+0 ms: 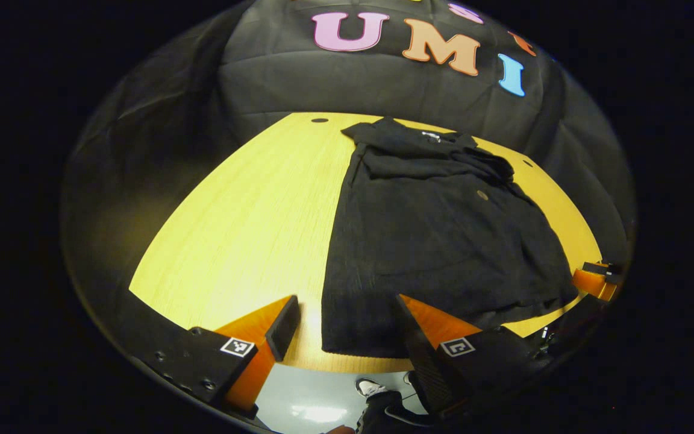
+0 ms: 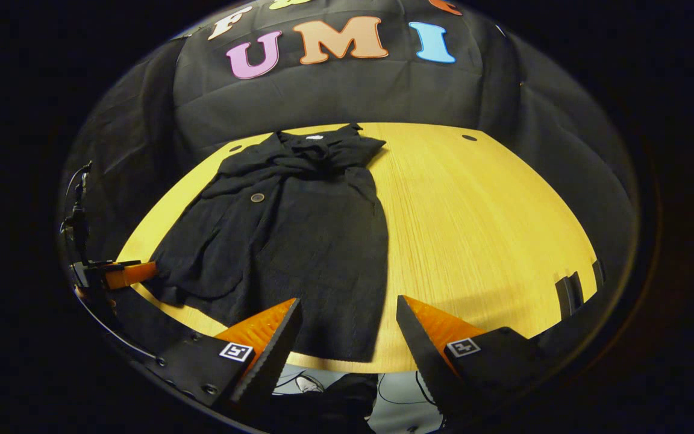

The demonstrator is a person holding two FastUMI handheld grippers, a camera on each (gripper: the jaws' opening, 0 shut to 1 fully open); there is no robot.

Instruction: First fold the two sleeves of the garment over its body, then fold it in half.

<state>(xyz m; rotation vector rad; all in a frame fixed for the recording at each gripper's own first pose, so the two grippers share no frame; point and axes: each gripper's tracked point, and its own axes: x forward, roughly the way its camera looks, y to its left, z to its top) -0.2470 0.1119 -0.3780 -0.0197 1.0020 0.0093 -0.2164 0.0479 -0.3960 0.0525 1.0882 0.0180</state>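
Observation:
A black garment [image 1: 437,241] lies flat on the yellow wooden table [image 1: 250,217], collar at the far side and hem along the near edge. Both sleeves [image 1: 425,160] lie folded across the chest below the collar. My left gripper [image 1: 348,319] stands open over the hem's left corner [image 1: 353,337], with cloth showing between its fingers. In the right gripper view the same garment [image 2: 299,253] fills the left half of the table [image 2: 479,229]. My right gripper [image 2: 348,307] is open over the hem's right corner [image 2: 347,343]. Neither gripper holds anything.
The other gripper shows at the table's edge in each view, the right gripper [image 1: 597,278] and the left gripper [image 2: 124,274]. Small dark holes [image 2: 469,137] mark the tabletop's far side. Below the front edge are the floor and a person's shoe [image 1: 371,387]. A black bracket [image 2: 570,294] sits at the table's right edge.

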